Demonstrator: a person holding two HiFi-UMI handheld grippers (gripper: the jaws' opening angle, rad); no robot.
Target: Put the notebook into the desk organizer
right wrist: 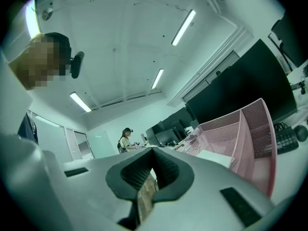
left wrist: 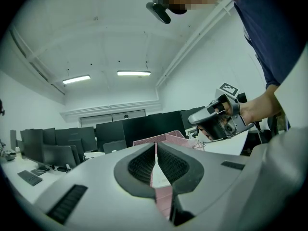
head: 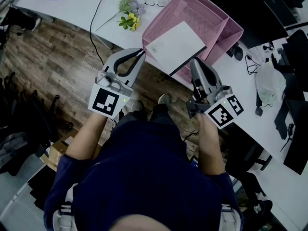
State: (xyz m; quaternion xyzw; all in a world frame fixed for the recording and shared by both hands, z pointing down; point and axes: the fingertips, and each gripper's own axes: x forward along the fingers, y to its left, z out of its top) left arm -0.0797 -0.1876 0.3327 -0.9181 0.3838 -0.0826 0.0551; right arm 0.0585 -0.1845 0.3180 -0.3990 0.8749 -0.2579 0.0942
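Head view: notebook [head: 175, 46] in organizer [head: 211, 12], between left fingers [head: 136, 61] and right fingers [head: 198, 73].

White table [head: 72, 6] along the top, wooden floor [head: 53, 57] below it. A small bunch of yellow and purple flowers [head: 129, 14] lies near the edge, a black cable [head: 91, 25] trailing off beside it and glasses [head: 150, 3] just behind. Over to the right, a crumpled white bag [head: 269, 83]. Dark monitors [left wrist: 62, 153] in rows, strip lights [left wrist: 134, 73] on, a person [right wrist: 126, 139] standing far off
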